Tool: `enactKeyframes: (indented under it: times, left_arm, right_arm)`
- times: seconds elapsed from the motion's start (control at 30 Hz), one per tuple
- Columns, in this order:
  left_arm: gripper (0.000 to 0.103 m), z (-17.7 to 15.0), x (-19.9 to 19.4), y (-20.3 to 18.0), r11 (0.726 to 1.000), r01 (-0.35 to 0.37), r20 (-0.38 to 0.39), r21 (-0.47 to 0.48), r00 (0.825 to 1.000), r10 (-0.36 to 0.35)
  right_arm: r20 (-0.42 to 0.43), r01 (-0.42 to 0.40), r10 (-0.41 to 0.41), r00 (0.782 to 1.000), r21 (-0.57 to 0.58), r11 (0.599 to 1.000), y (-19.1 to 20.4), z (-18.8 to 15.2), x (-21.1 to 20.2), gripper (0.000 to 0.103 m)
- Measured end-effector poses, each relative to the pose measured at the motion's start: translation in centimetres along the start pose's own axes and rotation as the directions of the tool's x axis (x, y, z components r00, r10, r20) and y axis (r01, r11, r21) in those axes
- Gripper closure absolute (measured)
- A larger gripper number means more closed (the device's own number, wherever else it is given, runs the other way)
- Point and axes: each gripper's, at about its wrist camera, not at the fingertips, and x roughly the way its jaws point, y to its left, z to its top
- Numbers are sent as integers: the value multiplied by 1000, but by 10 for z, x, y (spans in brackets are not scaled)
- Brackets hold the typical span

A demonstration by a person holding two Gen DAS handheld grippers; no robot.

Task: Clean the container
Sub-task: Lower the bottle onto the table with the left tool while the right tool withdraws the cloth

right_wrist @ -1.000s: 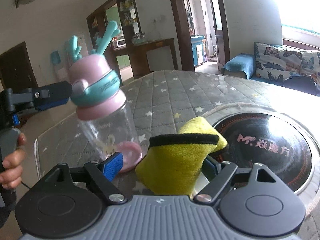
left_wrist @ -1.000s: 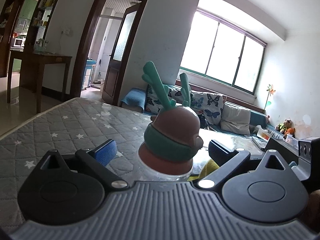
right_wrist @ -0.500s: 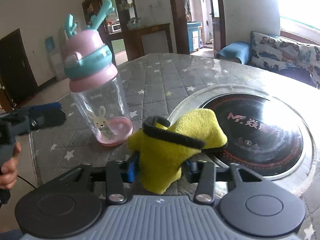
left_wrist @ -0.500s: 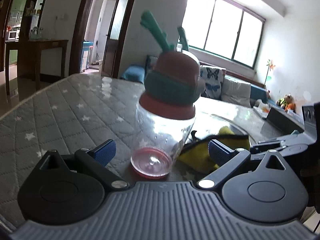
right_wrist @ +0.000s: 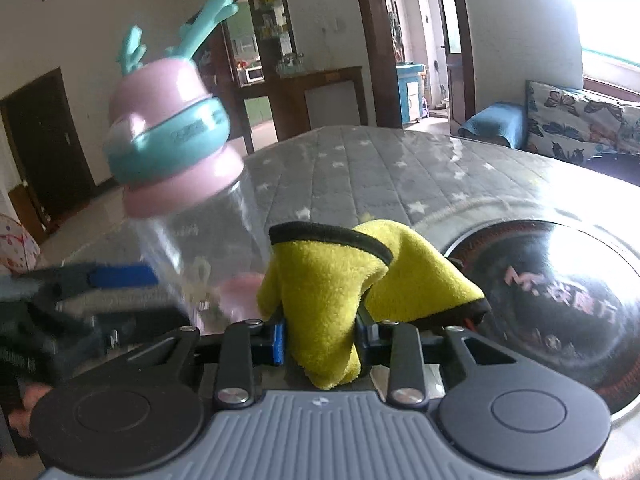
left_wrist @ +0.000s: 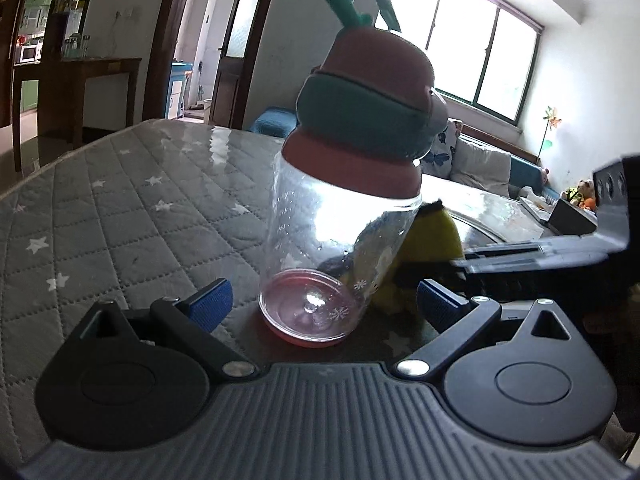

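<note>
Bottle (left_wrist: 344, 216), left wrist view: it stands tilted on its pink base on the quilted counter (left_wrist: 120, 200), centred just ahead of the left gripper (left_wrist: 324, 300), whose jaws are wide apart and hold nothing; its long axis leans right. Right wrist view: the right gripper (right_wrist: 320, 336) has its jaws clamped on a yellow cloth (right_wrist: 340, 280), which touches the bottle's lower wall on the left.

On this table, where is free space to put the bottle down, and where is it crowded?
Free: the grey quilted cover left of the bottle, toward the doorway. Crowded: right of the bottle, where the yellow cloth in the right tongs meets the round cooktop.
</note>
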Motion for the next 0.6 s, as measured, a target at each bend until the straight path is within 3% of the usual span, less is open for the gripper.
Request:
enactKeyframes:
  times: [0.13,0.2,0.37,0.6]
  left_arm:
    - [4,-1,0,-2,1000,-7,-11,-4,1000,7]
    - [4,-1,0,-4,1000,-9,-18,-4,1000,9]
    - [4,1,2,-13,999,-31,-61,-18,998,30]
    - [3,7,-2,-28,997,-70,-103,-29,992,67]
  right_arm:
    - [-25,-30,31,999,57,998,-11,9,6,65]
    - [-19,-27,29,999,63,998,-12,10,1,54]
    - [2,1,-1,1000,46,999,-5,8,-17,40]
    - [17,39,-39,999,0,999,8,3,-30,34]
